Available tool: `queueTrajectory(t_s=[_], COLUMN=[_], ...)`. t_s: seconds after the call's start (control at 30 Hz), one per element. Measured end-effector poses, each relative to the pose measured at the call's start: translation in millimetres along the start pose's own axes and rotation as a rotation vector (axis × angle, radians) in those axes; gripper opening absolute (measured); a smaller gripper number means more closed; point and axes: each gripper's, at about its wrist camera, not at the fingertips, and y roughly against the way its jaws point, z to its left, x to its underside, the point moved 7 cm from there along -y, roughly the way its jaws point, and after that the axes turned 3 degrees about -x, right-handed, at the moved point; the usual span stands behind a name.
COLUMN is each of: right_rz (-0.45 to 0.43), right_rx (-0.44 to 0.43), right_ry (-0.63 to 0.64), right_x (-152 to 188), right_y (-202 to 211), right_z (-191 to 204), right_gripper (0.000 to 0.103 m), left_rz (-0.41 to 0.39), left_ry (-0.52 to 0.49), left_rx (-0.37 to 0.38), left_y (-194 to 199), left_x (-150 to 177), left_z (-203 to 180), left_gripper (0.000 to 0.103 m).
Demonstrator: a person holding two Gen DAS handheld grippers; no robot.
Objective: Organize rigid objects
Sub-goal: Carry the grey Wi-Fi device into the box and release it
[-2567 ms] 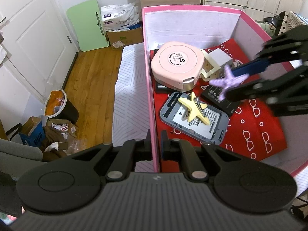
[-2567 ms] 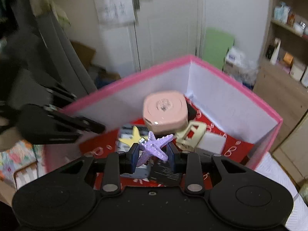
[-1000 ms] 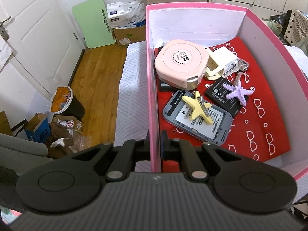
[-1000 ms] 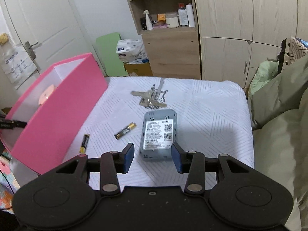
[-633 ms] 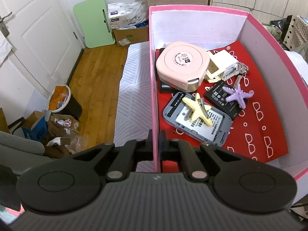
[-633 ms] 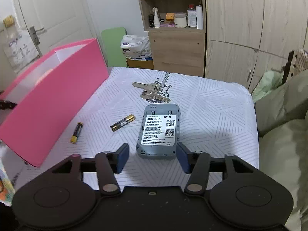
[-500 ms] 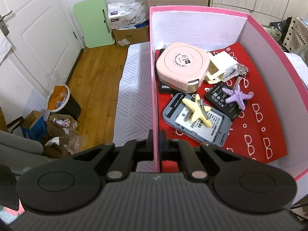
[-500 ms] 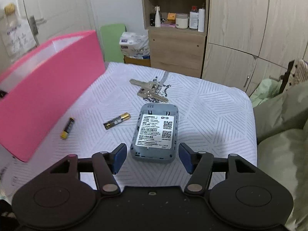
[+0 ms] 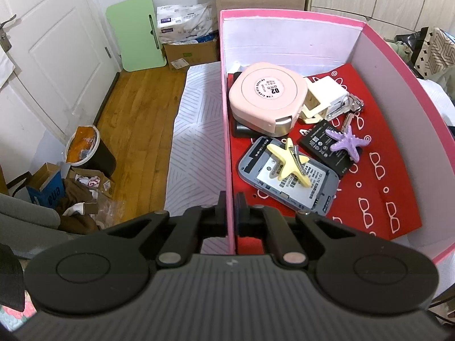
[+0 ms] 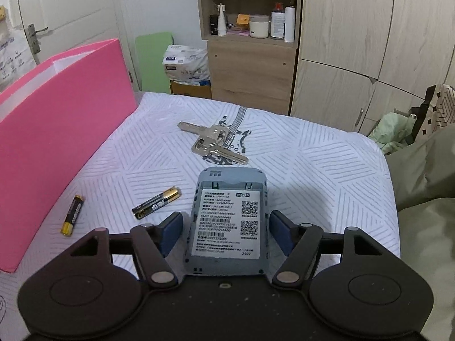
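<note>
Right tongs (image 10: 224, 231) opening, now astride grey router (image 10: 227, 221), left tongs (image 9: 231, 207) still clamping pink box wall (image 9: 227, 142).

box (image 9: 293, 14) pink | starfish (image 9: 347, 143) purple | bedsheet (image 10: 312, 153) white, grey-striped

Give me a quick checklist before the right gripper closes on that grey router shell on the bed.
1. Grey router shell lies between the right gripper fingers: ok.
2. Pads touching the shell: not ok; jaws are opening, gaps on both sides.
3. Two batteries and keys lie clear of the fingers: ok.
4. Left gripper shut on the pink box wall: ok.
5. Free room in the box on the red liner: ok.
6. Shell's underside free of the sheet: cannot tell.
</note>
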Motion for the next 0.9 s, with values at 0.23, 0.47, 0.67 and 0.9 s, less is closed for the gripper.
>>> queueTrajectory(t_s=[0.23,0.47,0.67,0.9], right_rz=[-0.026,-0.069,-0.115,-0.223], right_rx=[0.007,-0.021,-0.093,-0.259], right_ry=[-0.024,0.005,0.013,0.058], right_x=[1.2,4.3,-1.8,-27.9], right_y=[10.6,31.5,54.3,89.6], right_z=[-0.7,18.7,37.4,74.5], right_gripper=[0.065,0.064,0.065,0.065], left_rz=[-0.002,-0.005,-0.012,-0.015], left_ry=[0.017,0.031,0.030,0.040], left_rx=[0.008,0.015,0.012,0.022], left_y=[0.7,1.2,1.3,1.7], left_x=[-0.5,0.6,1.9,1.9], left_z=[2.0,3.8,3.9,3.0], left_gripper=[0.004,0.003,0.003,0.003])
